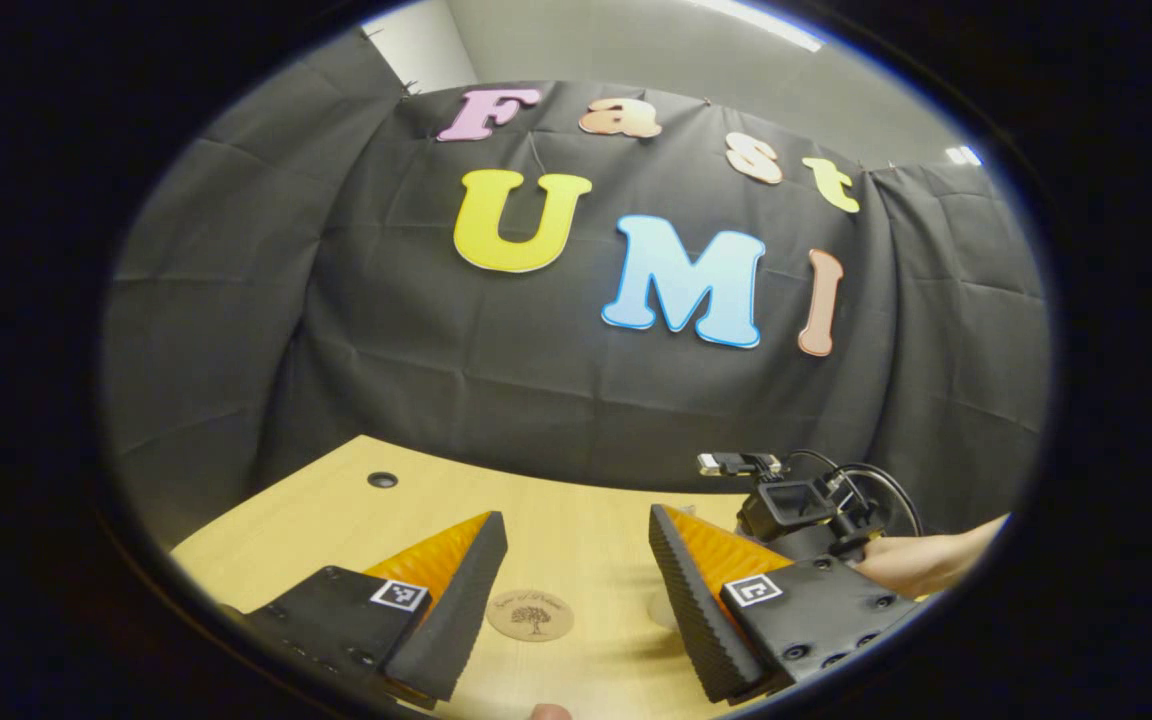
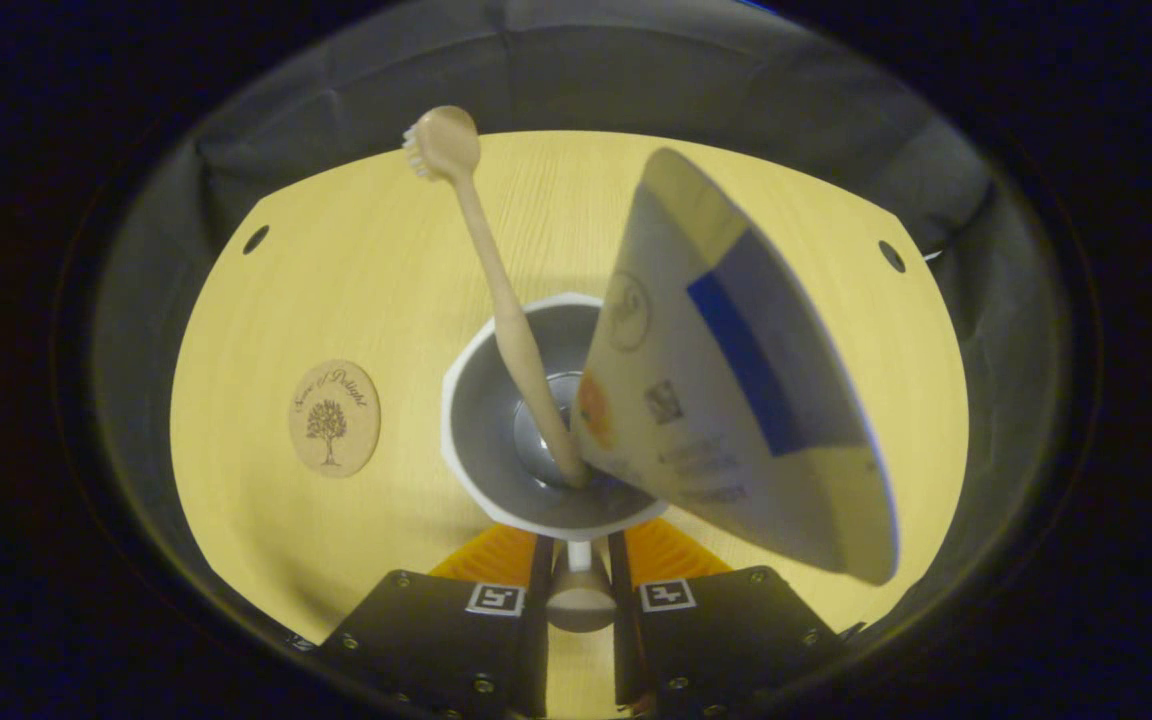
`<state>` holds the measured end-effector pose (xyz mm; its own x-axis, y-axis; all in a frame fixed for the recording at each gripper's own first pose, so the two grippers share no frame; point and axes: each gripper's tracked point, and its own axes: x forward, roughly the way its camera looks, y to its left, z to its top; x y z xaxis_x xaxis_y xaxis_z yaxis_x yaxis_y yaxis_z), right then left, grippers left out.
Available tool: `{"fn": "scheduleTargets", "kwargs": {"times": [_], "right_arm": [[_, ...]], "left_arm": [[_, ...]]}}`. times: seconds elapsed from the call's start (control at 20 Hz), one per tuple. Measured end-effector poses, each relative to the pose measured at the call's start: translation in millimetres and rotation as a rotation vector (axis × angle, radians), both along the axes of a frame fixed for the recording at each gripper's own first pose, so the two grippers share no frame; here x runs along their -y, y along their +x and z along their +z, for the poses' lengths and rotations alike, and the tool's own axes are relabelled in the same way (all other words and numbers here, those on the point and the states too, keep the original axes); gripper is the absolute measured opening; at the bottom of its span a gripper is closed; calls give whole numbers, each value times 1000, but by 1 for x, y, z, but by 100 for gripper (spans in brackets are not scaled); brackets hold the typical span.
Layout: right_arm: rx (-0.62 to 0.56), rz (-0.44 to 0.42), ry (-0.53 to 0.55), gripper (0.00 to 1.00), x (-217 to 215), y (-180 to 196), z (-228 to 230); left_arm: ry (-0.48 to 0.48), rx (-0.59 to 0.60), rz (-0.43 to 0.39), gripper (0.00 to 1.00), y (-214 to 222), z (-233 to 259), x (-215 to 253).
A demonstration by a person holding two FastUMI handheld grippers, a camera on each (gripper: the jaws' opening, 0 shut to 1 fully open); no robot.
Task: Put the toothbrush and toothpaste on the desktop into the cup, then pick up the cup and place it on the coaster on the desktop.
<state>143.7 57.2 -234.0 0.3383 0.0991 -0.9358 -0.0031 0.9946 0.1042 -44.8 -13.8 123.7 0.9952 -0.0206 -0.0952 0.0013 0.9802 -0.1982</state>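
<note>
A: What's on the tabletop [image 2: 376, 260], counted?

B: One cup [image 2: 496, 440], one toothbrush [image 2: 496, 290], one toothpaste [image 2: 736, 380], one coaster [image 2: 335, 418]. Brush and tube both stand slanted inside the cup, which sits near the middle of the tabletop.

A: And the claws?

B: The right gripper [image 2: 576, 590] is closed on the cup's handle [image 2: 578, 590], a finger pressing each side. The left gripper [image 1: 576, 590] is spread wide, holding nothing, hovering with the coaster seen between its fingers.

A: Anything in the way?

B: In the right gripper view the coaster lies apart from the cup, bare wood between them. Two cable holes [image 2: 256, 239] sit at the far corners, with open surface along the far edge before the black cloth wall [image 1: 336, 330]. A hand [image 1: 921, 560] shows in the left gripper view.
</note>
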Motion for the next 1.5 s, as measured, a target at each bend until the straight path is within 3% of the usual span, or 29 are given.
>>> {"fn": "scheduleTargets", "kwargs": {"times": [0.3, 0.6, 1.25, 1.3, 1.4, 1.5], "right_arm": [[55, 33, -30, 24, 1, 3, 7], [81, 67, 8, 23, -22, 4, 22], [87, 268, 52, 27, -126, 5, 41], [84, 278, 51, 23, -134, 6, 41], [74, 296, 45, 27, -147, 8, 37], [66, 303, 40, 24, -150, 10, 35]], "left_arm": [[0, -4, 8, 92, -4, -1, -6], [2, -9, 27, 92, -13, -1, -15], [-5, -44, 162, 92, -60, -8, -79], [-6, -46, 171, 92, -65, -9, -85], [-6, -51, 182, 92, -70, -11, -92], [-8, -59, 188, 92, -73, -13, -97]]}}
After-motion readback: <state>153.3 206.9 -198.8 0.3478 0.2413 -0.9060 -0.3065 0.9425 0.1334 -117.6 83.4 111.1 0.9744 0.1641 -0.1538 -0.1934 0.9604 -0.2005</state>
